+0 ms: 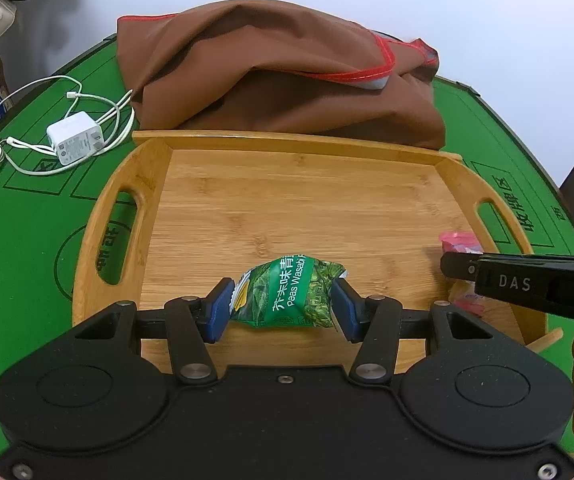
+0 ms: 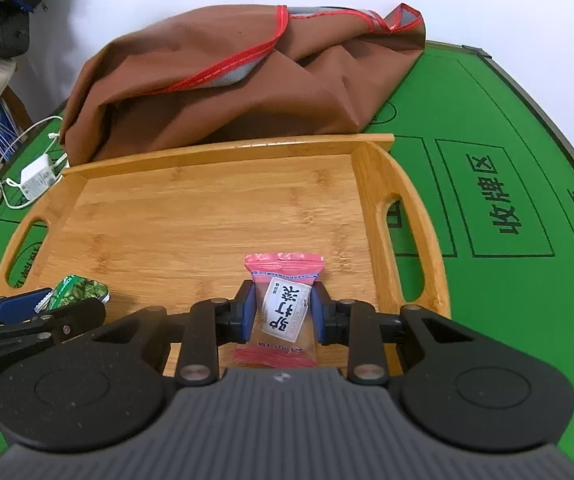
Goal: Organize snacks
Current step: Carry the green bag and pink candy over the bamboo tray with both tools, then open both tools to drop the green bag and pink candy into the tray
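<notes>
**Two snack packets held over the tray**

The left gripper (image 1: 283, 304) had its fingers (image 1: 219, 312) clamped on the ends of a green pea packet (image 1: 291, 294). The right gripper (image 2: 282, 312) had its fingers (image 2: 247, 314) clamped on the sides of a pink packet (image 2: 283, 308). Both packets lay between the fingers, above the near part of the wooden tray (image 1: 299, 140). Beyond the fingers, past the tray's far wall, a brown bag (image 1: 271, 76) sat on the green tabletop (image 1: 19, 240); a white charger (image 1: 74, 138) lay to their far left.
</notes>
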A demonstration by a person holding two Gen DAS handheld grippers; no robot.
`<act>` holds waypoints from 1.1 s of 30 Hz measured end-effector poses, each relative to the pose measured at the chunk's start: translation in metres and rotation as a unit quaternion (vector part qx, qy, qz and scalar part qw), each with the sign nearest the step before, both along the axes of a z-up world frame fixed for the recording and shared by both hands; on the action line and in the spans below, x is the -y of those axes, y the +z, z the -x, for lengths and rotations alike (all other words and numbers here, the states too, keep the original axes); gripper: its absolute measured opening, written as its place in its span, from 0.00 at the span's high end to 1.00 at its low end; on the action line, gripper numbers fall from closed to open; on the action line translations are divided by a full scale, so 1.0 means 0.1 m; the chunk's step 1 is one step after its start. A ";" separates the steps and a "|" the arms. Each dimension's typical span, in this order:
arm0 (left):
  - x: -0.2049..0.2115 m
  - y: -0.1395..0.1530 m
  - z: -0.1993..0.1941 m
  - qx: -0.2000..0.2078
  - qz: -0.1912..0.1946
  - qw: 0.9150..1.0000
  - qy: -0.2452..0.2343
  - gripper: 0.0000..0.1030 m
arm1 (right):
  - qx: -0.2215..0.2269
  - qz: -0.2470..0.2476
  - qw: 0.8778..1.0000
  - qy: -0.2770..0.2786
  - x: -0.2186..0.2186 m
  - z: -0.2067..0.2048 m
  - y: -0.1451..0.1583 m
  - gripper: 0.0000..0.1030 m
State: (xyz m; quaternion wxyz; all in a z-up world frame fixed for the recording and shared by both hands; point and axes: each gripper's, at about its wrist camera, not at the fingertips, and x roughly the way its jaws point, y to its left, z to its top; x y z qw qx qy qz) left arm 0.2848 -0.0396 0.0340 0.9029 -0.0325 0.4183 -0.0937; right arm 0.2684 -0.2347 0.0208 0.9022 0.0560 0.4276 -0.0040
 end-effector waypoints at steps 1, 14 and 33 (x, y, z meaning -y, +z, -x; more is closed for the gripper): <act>0.00 0.00 0.00 0.001 -0.002 1.000 0.000 0.51 | 0.001 0.002 1.000 0.001 -0.01 0.00 0.00 0.68; 0.03 -0.09 -0.03 0.004 -0.019 1.000 0.003 0.51 | 0.010 0.021 1.000 0.012 -0.10 -0.02 -0.01 0.67; 0.08 -0.15 -0.01 0.015 -0.042 0.999 -0.007 0.47 | 0.014 0.040 0.999 0.024 -0.16 0.00 -0.09 0.67</act>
